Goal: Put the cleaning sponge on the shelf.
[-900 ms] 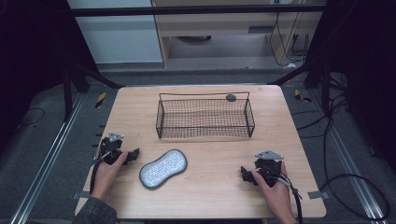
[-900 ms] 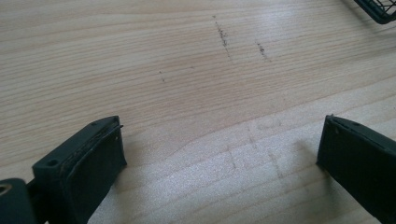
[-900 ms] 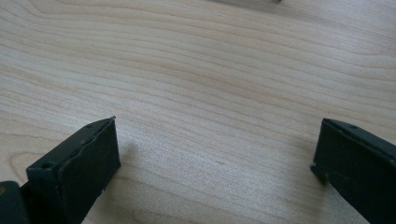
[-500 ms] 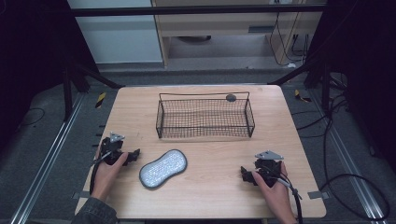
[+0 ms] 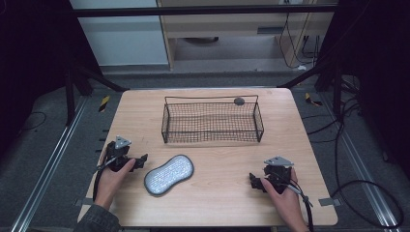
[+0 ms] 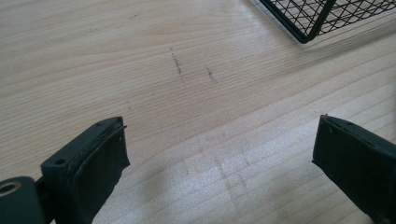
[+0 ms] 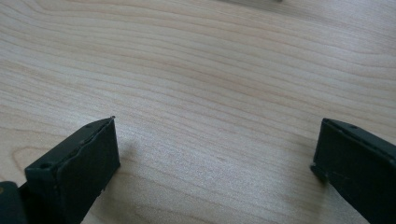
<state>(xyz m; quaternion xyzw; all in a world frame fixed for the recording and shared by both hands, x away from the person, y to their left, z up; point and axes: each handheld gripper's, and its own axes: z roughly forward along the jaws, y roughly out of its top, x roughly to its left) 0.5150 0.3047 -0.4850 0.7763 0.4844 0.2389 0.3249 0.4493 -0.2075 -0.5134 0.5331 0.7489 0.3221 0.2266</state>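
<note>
A black wire basket (image 5: 212,122) stands on the far half of the wooden table (image 5: 222,198), with a small dark round object (image 5: 239,101) at its back rim. An oval grey pad with a speckled white face (image 5: 169,174) lies near the front left. My left gripper (image 5: 142,160) rests on the table just left of the pad, held by a hand, open, with bare wood between its jaws (image 6: 219,154). A corner of the basket (image 6: 327,18) is at the top right of the left gripper view. My right gripper (image 5: 253,181) rests at the front right, open over bare wood (image 7: 215,154).
The table's front edge lies close under both hands. Black cables (image 5: 358,159) trail on the floor to the right of the table. Metal rails (image 5: 43,179) run along the floor at the left. A cabinet (image 5: 227,29) stands behind the table.
</note>
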